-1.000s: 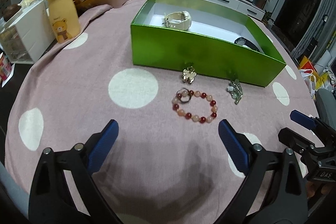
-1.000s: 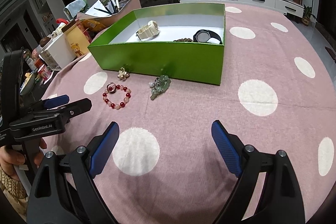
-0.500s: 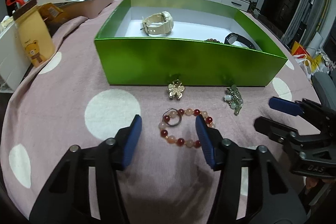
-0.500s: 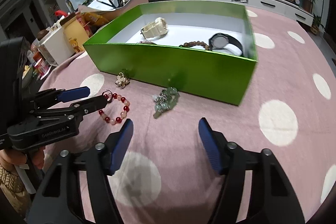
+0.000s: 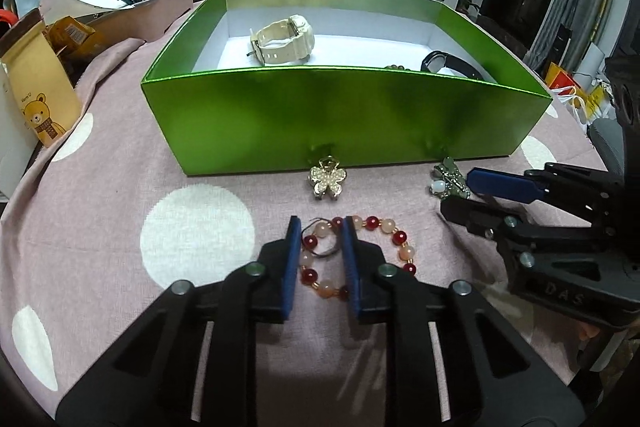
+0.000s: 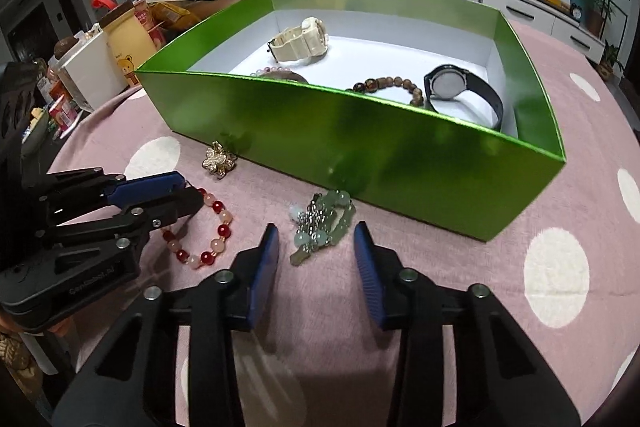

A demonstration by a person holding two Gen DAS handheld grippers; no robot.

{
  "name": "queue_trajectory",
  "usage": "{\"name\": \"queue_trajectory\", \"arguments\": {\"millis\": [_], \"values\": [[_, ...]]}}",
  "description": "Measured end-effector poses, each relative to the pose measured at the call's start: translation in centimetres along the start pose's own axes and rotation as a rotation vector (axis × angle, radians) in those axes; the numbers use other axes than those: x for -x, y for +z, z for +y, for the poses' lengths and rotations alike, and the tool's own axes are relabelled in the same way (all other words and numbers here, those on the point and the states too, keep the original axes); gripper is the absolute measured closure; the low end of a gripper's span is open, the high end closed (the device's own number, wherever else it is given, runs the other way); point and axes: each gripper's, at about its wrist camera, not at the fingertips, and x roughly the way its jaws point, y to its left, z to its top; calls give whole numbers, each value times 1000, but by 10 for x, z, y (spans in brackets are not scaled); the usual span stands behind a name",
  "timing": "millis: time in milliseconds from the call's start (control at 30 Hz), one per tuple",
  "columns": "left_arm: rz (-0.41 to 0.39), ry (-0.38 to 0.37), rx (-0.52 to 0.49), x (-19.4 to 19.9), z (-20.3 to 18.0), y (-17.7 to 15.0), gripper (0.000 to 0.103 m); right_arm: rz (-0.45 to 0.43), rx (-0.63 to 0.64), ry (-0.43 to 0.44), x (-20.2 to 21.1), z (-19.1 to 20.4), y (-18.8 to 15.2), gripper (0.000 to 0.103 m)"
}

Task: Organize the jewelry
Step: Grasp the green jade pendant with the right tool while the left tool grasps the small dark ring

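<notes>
Red-and-pink bracelet [image 5: 356,259] sits between the closing left claw [image 5: 320,247], not pinched yet; beads could roll out sideways

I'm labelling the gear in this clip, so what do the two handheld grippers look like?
Both the left gripper and right gripper are matte black plastic clamps with flat blue ribbed finger pads and silver pivot screws. Pale lettering marks each body. A knitted beige cuff shows beneath the left one.
</notes>
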Motion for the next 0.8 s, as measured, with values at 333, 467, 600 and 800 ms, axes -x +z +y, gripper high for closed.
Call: {"name": "queue_trajectory", "arguments": {"millis": [333,467,600,800], "values": [[-40,-7,30,12,4,0,83,-29,8,3,3,0,1,91],[-56,-13,39,19,5,2,83,-40,-2,14,7,-3,1,96],[-67,-21,48,24,5,3,83,-54,-13,22,12,-5,0,96],[-84,-27,59,36,6,4,83,-91,-23,31,32,-6,-1,96]]}}
